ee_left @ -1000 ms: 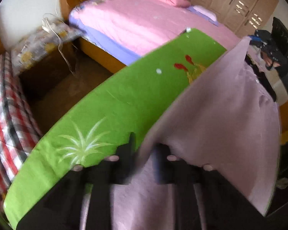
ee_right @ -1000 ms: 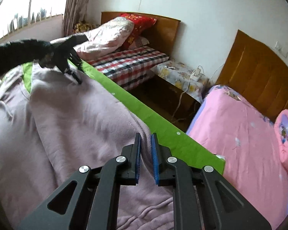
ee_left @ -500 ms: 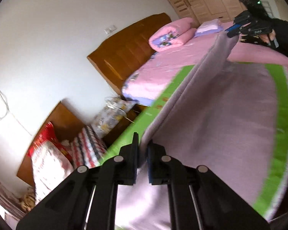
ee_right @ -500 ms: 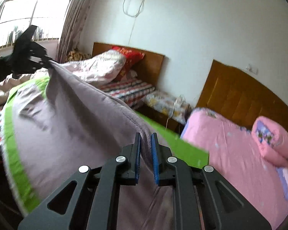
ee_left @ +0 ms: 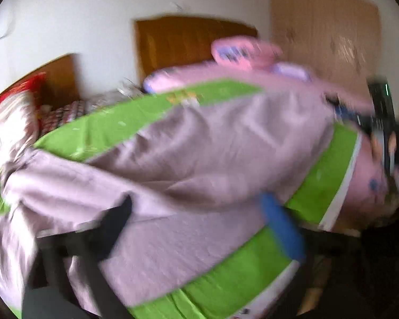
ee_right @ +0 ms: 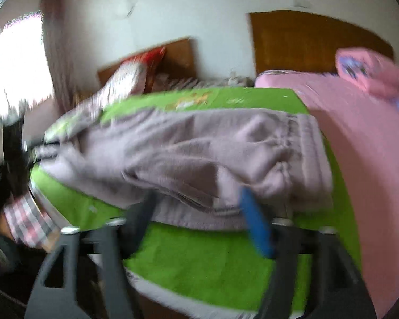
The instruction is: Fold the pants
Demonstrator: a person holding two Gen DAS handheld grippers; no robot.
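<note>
The pants lie on the green cloth — waistband toward three o'clock in the right wrist view. Both the left gripper and right gripper are opening, jaws wide, gripping nothing — pants just beyond their tips.

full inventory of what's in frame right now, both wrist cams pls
mauve soft-knit pants: 1, mauve, lying across the green cloth, waistband toward the pink bed
green printed cloth: 1, bright green with a pale border, spread under the pants
pink-sheeted bed: 1, pink, beyond the cloth, brown wooden headboard behind it
rolled pink quilt: 1, pink with blue print, at the head of the pink bed
plaid-sheeted bed: 1, red checks, next to the pink bed, second wooden headboard
red pillow: 1, red, at that bed's headboard
wooden wardrobe: 1, light brown, by the wall
left hand-held gripper: 1, black, blue pad, jaws opening over the pants
right hand-held gripper: 1, black, blue pad, jaws opening at the pants' near edge
</note>
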